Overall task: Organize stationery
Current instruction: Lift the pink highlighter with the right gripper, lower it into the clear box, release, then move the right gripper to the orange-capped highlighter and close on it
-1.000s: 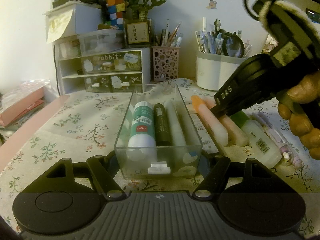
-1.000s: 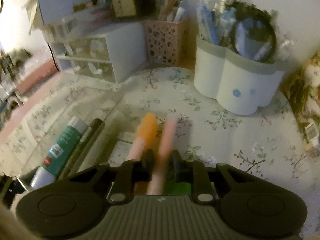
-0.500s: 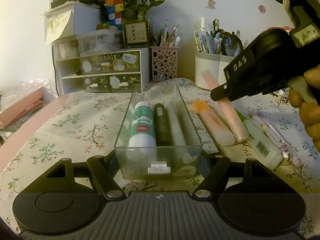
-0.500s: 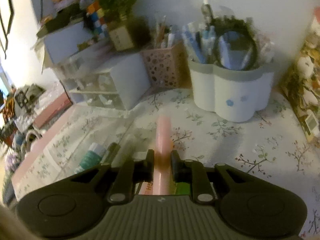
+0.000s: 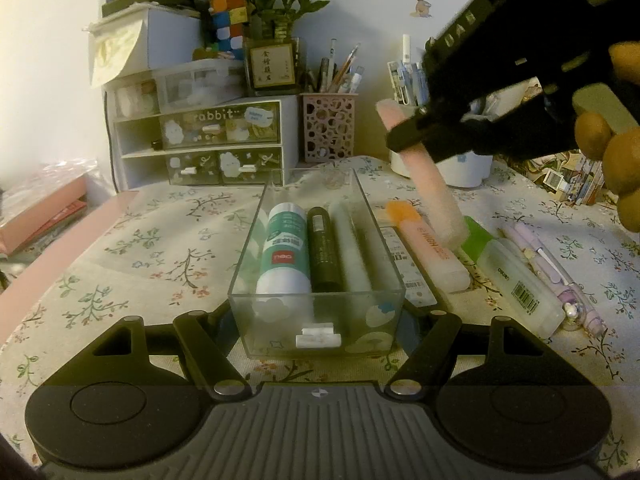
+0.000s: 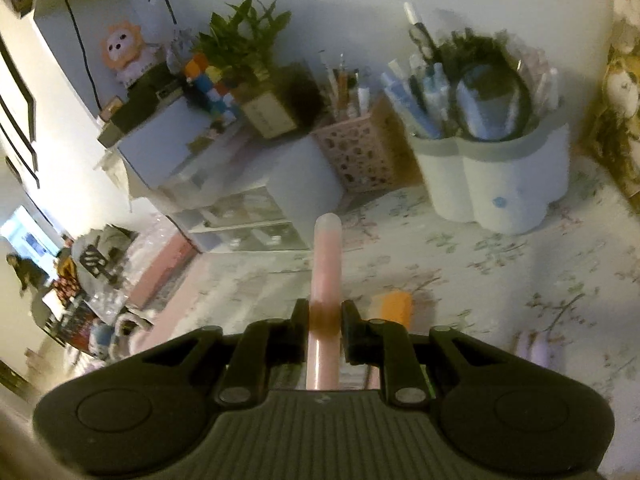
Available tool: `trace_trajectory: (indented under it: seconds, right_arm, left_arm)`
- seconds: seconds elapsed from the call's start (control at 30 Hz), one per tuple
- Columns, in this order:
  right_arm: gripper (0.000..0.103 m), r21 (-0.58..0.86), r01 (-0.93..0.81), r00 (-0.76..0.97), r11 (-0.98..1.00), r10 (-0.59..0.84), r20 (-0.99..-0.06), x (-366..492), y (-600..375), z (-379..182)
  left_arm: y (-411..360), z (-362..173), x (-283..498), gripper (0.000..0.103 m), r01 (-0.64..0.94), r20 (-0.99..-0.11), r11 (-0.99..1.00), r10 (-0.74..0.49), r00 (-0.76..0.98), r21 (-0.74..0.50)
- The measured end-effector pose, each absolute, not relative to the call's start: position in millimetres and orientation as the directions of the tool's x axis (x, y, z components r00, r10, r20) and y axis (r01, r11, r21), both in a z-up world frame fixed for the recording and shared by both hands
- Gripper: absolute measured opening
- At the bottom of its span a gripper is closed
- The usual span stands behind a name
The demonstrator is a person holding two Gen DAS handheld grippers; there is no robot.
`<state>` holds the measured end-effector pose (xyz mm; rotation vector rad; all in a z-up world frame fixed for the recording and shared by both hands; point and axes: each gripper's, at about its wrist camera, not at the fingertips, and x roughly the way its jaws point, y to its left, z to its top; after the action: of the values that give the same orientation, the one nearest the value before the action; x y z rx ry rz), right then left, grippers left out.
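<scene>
My left gripper is shut on the near end of a clear plastic box, one finger on each side wall. A teal-and-white glue stick, a dark pen and a pale stick lie in the box. My right gripper is shut on a pink highlighter. In the left wrist view the pink highlighter hangs tilted in the air just right of the box, in the right gripper. An orange-capped highlighter lies on the cloth beneath it.
A green-capped bottle and purple pens lie right of the orange-capped highlighter. At the back stand a white drawer unit, a pink lattice pen cup and a white pen holder. Pink books lie at the far left.
My right gripper has lifted the pink highlighter off the cloth beside the orange-capped one and rolled as it rose. The left gripper and the box have not moved.
</scene>
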<state>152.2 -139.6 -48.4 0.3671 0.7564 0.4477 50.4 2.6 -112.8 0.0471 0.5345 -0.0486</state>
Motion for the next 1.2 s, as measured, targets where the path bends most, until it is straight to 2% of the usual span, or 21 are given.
trace_trajectory:
  seconds: [0.27,0.87,1.2]
  right_arm:
    - [0.021,0.599,-0.21,0.561,0.772,0.597,-0.573,156.8,-124.0,-54.3]
    - [0.022,0.54,-0.199,0.533,0.818,0.553,-0.641,159.7,-97.6,-68.8]
    - [0.022,0.551,-0.191,0.567,0.813,0.549,-0.614,156.1,-120.6,-63.5]
  left_arm:
    - [2.6,-112.7,50.4,0.073,0.059,-0.51,0.998,-0.035,0.859,0.032]
    - [2.3,-112.7,49.9,0.073,0.059,-0.51,0.998,-0.034,0.86,0.033]
    - [1.7,-112.4,50.0,0.073,0.061,-0.51,0.998,-0.036,0.86,0.033]
